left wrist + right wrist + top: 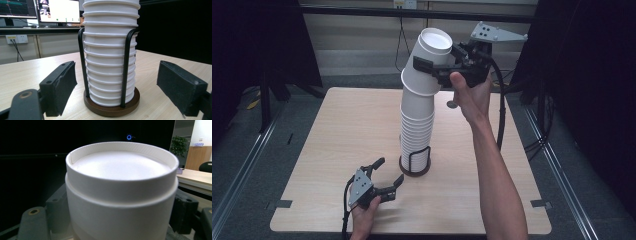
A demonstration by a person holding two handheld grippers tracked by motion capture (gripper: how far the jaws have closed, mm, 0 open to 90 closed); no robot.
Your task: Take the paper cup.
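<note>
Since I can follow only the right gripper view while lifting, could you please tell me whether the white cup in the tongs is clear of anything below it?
Observer: Not yet. The cup in the right tongs leans at the top of a tall stack and has not come off the cups beneath.
Operator: What keeps that stack standing?
Observer: A black wire holder with a round brown base rings its lowest cups.
Operator: And where are the left tongs?
Observer: The left tongs are low over the table, wide open, pointing at the holder but apart from it.
</note>
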